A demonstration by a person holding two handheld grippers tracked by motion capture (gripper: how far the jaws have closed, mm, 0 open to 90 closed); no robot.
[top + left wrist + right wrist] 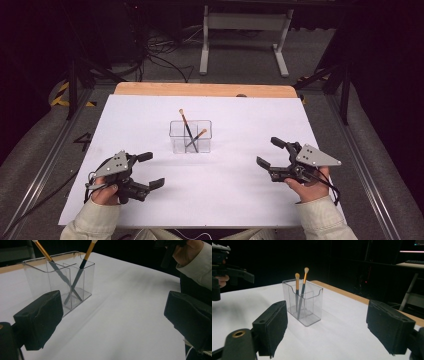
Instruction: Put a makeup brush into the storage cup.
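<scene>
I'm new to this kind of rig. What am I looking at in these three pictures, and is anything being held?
A person sits at a table covered in white, holding a two-jaw hand tool in each hand: the left gripper and the right gripper. The high view looks down from above. Each of the other two pictures comes from a camera riding on one gripper, looking out between its black jaws. In the middle stands a clear divided holder with two brushes leaning crossed inside. Both grippers are open and hold nothing.

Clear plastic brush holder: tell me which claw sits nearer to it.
Left. The left claw is open just below-left of the clear plastic brush holder; the right claw is open farther off to its right.
</scene>
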